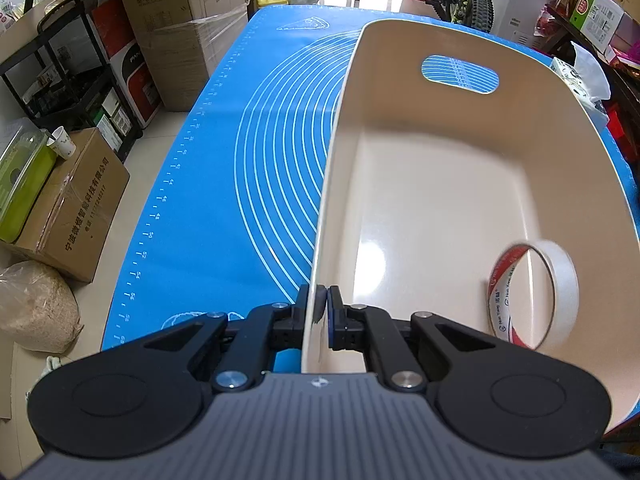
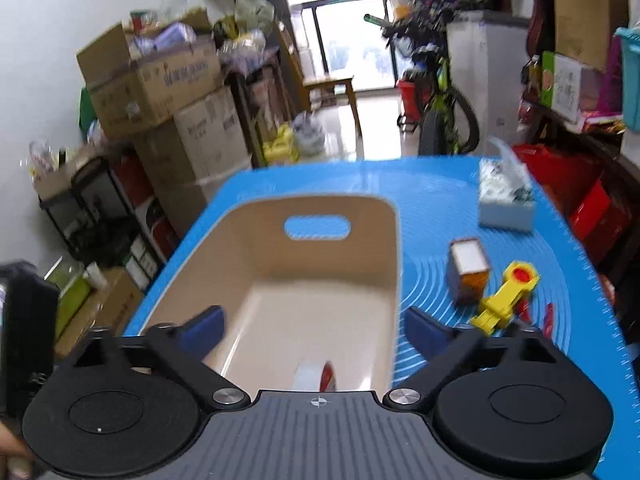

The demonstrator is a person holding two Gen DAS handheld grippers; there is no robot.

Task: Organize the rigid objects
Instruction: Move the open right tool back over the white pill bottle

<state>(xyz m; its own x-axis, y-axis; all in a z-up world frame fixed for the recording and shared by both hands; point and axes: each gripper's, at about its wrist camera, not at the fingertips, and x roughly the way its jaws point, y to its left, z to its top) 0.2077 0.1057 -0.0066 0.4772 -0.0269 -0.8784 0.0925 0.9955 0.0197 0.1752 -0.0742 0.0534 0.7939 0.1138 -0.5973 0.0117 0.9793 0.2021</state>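
Note:
A cream plastic bin [image 1: 460,184] with a handle slot stands on the blue mat [image 1: 224,184]. My left gripper [image 1: 322,307] is shut on the bin's near left wall. A roll of white tape [image 1: 534,294] stands on edge inside the bin at the near right. In the right wrist view my right gripper [image 2: 314,330] is open and empty above the bin [image 2: 320,292], with the tape roll [image 2: 316,374] just below it. A small orange-and-white box [image 2: 469,270], a yellow toy [image 2: 506,300] and a red piece [image 2: 548,318] lie on the mat right of the bin.
A tissue box [image 2: 506,196] sits at the mat's far right. Cardboard boxes [image 1: 172,28] and a black shelf [image 1: 76,72] stand left of the table. A bicycle [image 2: 444,96] and cluttered shelves [image 2: 576,92] are beyond and right.

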